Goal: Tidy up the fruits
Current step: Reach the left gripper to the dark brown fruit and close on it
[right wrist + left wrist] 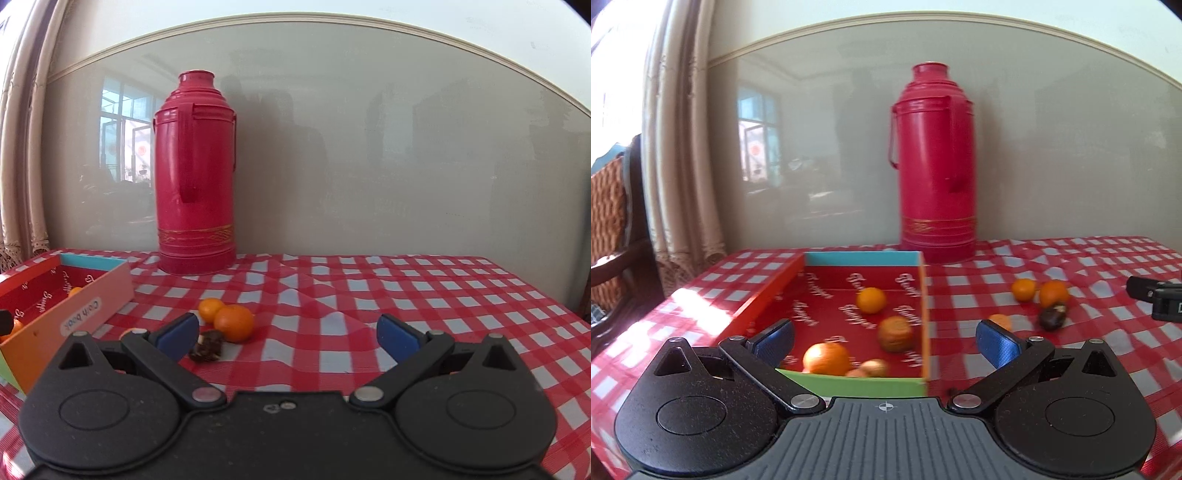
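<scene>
Right now both of your tongs are spread wide and hold nothing. Your left gripper [884, 338] hovers at the near wall of the box [849, 384] — inside, just ahead of its fingers, lie two oranges, a brownish round fruit and some small pieces. Your right gripper [288, 332] faces the leftovers on the tablecloth [406, 295]: two oranges [233, 322] touching, just ahead and left of its left finger, with a dark fruit [207, 349] beside that pad. Roughly half looks done — these loose ones remain.

Oranges [871, 300] in box [827, 384], others [233, 322] outside.
</scene>
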Motion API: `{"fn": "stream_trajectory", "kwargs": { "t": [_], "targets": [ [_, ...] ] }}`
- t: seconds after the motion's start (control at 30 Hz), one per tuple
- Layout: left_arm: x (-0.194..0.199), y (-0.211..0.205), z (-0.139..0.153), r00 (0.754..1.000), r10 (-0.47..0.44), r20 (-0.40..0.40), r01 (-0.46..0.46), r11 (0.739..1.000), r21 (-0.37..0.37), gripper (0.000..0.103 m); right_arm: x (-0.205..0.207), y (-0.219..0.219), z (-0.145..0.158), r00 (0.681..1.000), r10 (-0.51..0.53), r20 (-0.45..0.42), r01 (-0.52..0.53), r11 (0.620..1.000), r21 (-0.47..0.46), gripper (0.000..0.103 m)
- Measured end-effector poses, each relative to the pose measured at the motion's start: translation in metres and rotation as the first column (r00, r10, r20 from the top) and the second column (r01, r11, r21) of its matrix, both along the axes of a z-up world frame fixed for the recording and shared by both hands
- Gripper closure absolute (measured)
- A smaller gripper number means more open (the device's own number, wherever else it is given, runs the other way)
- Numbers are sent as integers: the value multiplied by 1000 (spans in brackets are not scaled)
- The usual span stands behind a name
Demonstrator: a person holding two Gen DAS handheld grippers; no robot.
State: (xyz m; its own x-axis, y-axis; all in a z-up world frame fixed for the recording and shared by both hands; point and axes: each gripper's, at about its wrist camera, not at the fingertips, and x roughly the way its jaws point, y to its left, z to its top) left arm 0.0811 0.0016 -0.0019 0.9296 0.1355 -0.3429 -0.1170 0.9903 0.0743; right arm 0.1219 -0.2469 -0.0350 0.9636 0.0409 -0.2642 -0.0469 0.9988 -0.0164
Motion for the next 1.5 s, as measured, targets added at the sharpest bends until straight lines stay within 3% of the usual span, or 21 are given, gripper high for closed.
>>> {"fn": "stream_trajectory", "kwargs": {
  "t": [0.23,0.47,0.8,1.0,1.1,1.13,1.3,1.5],
  "targets": [
    [10,-36,-4,997,-72,-7,72,997,19,0,2,-16,-3,999,-23,-23,23,1000,9,6],
    [31,-65,-7,988,-150,-22,150,989,-9,0,-2,-41,-1,998,-55,-20,56,997,60,6],
    [76,-120,-22,971,-232,-57,232,973,-15,0,25,-92,-12,977,-191,-91,202,971,127,6],
    [101,-130,-29,967,-237,-99,232,971,-56,1,26,-113,-17,965,-240,-102,252,959,129,6],
    [112,-132,-32,964,-230,-130,225,973,-53,26,26,-116,-18,964,-245,-103,257,959,119,6],
    [114,-133,-33,963,-230,-138,225,973,-53,30,27,-117,-18,964,-244,-105,255,960,116,6],
    [124,-137,-37,953,-245,-181,238,969,-60,35,26,-117,-18,967,-235,-100,245,964,105,6],
    [138,-137,-44,924,-270,-270,252,963,-100,56,26,-116,-19,969,-227,-100,235,969,77,6]
  ]
}}
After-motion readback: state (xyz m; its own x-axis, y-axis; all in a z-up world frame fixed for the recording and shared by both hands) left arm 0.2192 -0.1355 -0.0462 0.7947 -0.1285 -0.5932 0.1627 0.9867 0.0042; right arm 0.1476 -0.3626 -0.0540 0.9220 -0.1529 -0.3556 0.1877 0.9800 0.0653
